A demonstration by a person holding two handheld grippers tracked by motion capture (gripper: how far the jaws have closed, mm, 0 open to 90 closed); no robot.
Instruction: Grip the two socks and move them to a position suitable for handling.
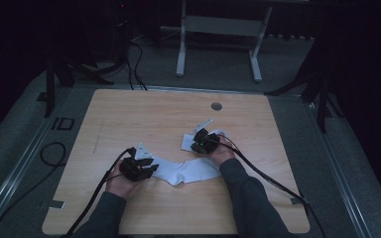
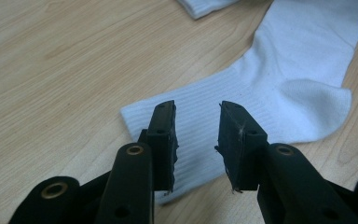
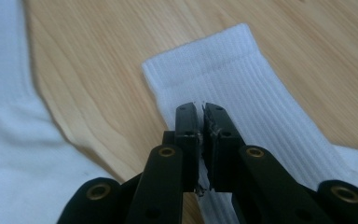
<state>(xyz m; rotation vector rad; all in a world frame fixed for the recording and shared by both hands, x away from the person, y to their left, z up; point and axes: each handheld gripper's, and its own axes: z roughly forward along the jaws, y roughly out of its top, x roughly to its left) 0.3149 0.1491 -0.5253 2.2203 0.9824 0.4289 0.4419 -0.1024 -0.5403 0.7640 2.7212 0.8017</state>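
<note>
Two white socks lie on the wooden table [image 1: 129, 119]. The long one [image 1: 188, 171] stretches between my hands; in the left gripper view its ribbed cuff [image 2: 200, 107] lies flat under my left gripper [image 2: 198, 112], whose jaws stand apart above it without touching. From above, the left gripper [image 1: 151, 168] sits at that sock's left end. The second sock [image 1: 186, 144] lies farther back. My right gripper [image 3: 200, 107] is shut on that sock [image 3: 242, 79], pinching a thin bit of its ribbed fabric near the edge. The right gripper [image 1: 196, 142] is right of centre.
A round cable hole [image 1: 217, 106] sits near the table's far edge. Behind the table stands a white desk frame [image 1: 218, 29] on dark floor. Black cables [image 1: 268, 173] trail from both grippers toward the near edge. The long sock [image 3: 4, 140] also shows at the left of the right gripper view.
</note>
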